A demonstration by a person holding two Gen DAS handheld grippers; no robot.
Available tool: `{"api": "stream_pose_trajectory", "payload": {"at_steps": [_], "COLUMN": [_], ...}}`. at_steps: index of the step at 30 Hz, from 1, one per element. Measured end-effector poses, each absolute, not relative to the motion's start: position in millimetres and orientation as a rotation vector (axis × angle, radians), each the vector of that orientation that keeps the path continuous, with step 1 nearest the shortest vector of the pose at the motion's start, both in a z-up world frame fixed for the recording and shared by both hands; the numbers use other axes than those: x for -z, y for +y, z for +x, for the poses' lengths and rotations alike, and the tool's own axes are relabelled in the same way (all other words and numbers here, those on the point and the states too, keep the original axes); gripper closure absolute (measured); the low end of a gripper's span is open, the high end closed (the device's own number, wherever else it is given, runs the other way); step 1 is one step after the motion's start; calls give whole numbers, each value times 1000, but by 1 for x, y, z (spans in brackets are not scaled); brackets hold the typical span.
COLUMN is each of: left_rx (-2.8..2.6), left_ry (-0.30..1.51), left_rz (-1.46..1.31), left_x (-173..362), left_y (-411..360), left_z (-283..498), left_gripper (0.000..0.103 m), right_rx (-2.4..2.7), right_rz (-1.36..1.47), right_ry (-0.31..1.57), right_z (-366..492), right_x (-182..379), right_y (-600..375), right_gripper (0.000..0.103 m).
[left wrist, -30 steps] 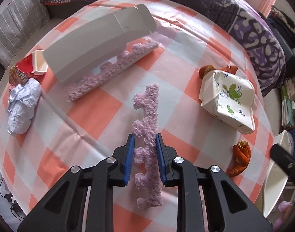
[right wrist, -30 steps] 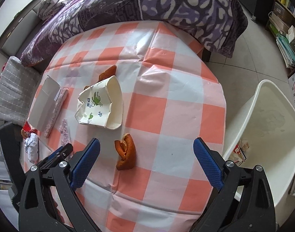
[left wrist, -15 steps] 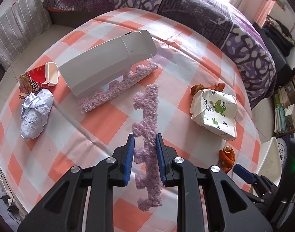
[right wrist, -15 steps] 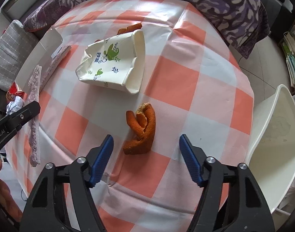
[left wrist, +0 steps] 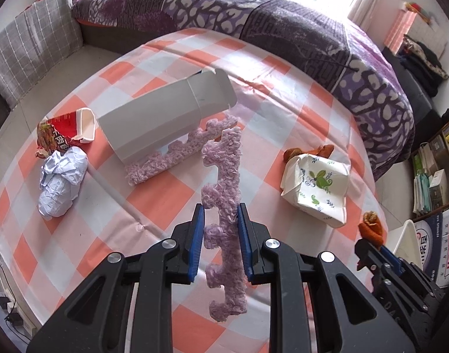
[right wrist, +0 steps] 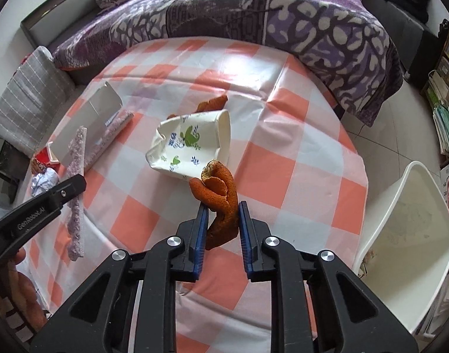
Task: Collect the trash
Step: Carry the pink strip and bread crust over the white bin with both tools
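Observation:
My left gripper [left wrist: 220, 214] is shut on a notched purple foam strip [left wrist: 224, 182] and holds it above the checked tablecloth [left wrist: 153, 206]. My right gripper [right wrist: 223, 211] is shut on an orange peel [right wrist: 221, 194], lifted just off the cloth. On the table lie a second purple foam strip [left wrist: 177, 153], a grey cardboard box [left wrist: 165, 117], a crumpled paper ball [left wrist: 61, 182], a torn red cup [left wrist: 67, 131], a crushed leaf-print paper cup [right wrist: 192, 144] and another orange peel [right wrist: 212, 104]. A white bin [right wrist: 412, 229] stands right of the table.
A purple patterned bed [right wrist: 253, 8] borders the table's far side. A grey checked cushion [left wrist: 30, 47] sits at the far left. Shelves with books and boxes [right wrist: 447, 94] stand at the right. The left gripper's arm [right wrist: 33, 217] crosses the right wrist view's left side.
My right gripper has gone down over the orange peel, shut on it and raised it. My left gripper has lifted higher with the foam strip still in it.

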State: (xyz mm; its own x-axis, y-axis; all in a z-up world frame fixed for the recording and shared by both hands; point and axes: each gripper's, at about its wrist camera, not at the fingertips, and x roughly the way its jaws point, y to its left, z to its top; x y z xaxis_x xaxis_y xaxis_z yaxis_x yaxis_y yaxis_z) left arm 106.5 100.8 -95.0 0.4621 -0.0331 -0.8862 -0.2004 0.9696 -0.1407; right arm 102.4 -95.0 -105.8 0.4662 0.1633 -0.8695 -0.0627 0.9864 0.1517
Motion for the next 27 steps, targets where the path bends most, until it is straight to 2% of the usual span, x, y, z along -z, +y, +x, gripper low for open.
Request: {"api": "stream_pose_trajectory", "payload": {"at_steps": [11, 27], "left_rx": [-114, -74], "left_ry": [930, 876], "left_rz": [-200, -163], "left_x": [61, 48], "left_y": [84, 50], "left_z": [98, 92], "left_gripper": [80, 80], "right_rx": [-78, -38], "right_rz": [97, 116], "right_ry": [843, 820], "right_z": [86, 80], "right_x": [57, 48], "right_y": [-113, -138], "right_gripper": [83, 83]}}
